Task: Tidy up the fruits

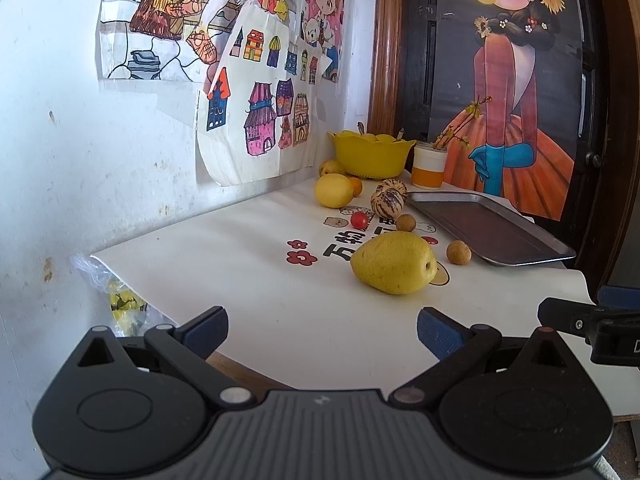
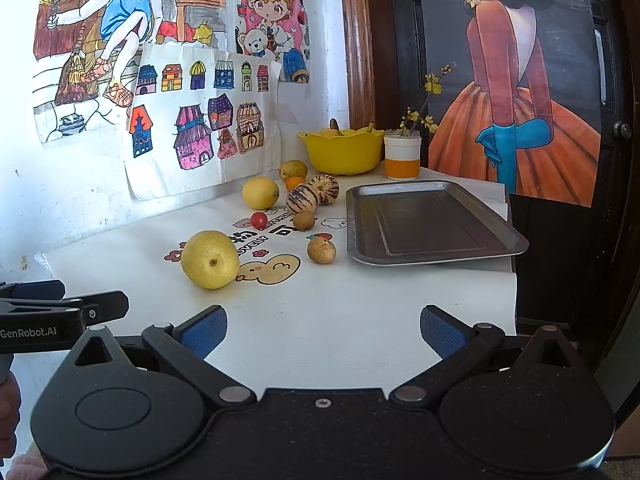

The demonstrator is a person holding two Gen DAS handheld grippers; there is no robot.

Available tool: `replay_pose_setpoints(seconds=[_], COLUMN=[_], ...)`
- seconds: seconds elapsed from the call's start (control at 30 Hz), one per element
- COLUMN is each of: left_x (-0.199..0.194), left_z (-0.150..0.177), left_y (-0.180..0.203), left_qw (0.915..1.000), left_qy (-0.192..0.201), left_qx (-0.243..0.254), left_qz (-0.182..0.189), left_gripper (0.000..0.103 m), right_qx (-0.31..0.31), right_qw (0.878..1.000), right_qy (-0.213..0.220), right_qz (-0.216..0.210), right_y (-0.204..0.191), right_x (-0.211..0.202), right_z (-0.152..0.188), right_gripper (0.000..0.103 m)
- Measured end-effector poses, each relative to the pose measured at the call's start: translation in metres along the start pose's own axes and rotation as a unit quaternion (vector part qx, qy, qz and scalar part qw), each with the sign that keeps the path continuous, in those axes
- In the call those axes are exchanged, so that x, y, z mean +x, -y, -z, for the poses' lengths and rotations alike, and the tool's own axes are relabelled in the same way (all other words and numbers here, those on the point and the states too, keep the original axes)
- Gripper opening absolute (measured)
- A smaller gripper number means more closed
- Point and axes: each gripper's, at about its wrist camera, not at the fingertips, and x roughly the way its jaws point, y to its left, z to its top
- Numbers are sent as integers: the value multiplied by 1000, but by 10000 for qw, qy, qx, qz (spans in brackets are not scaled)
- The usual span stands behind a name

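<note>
A large yellow pear (image 1: 394, 262) (image 2: 210, 259) lies on the white table cover nearest both grippers. Behind it sit two brown longans (image 1: 458, 252) (image 2: 321, 249), a red cherry tomato (image 1: 359, 220) (image 2: 259, 220), two striped pepino melons (image 1: 388, 202) (image 2: 302, 199), a lemon (image 1: 334, 190) (image 2: 260, 192), a small orange (image 2: 295, 182) and another pear (image 2: 293, 169). A grey metal tray (image 1: 520, 254) (image 2: 360, 240) lies bare at the right. My left gripper (image 1: 322, 334) and right gripper (image 2: 323, 330) hover open over the table's front, nothing between their fingers.
A yellow bowl (image 1: 370, 158) (image 2: 342, 154) holding fruit and a white-and-orange cup (image 2: 402, 159) with twigs stand at the back. Drawings hang on the wall to the left, a poster on a dark door to the right. A plastic bag (image 1: 120, 300) sits below the table's left corner.
</note>
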Motion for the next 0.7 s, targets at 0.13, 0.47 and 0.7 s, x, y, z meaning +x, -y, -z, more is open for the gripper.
replay_pose_setpoints(seconds=[0.13,0.47,0.7], left_x=[6,10,9], left_z=[6,10,11], left_y=[2,1,2], left_qw=[10000,10000,10000], left_qy=[-14,-20,-35], left_qx=[2,8,12], left_qz=[-3,-6,-4], left_gripper=[103,103,103], right_qx=[0,-5,-8], right_qw=[10000,10000,10000], right_qy=[0,-1,-11], right_qz=[1,0,-5], right_y=[0,1,-1], right_x=[0,0,0], right_z=[0,1,0], right_gripper=[102,102,102])
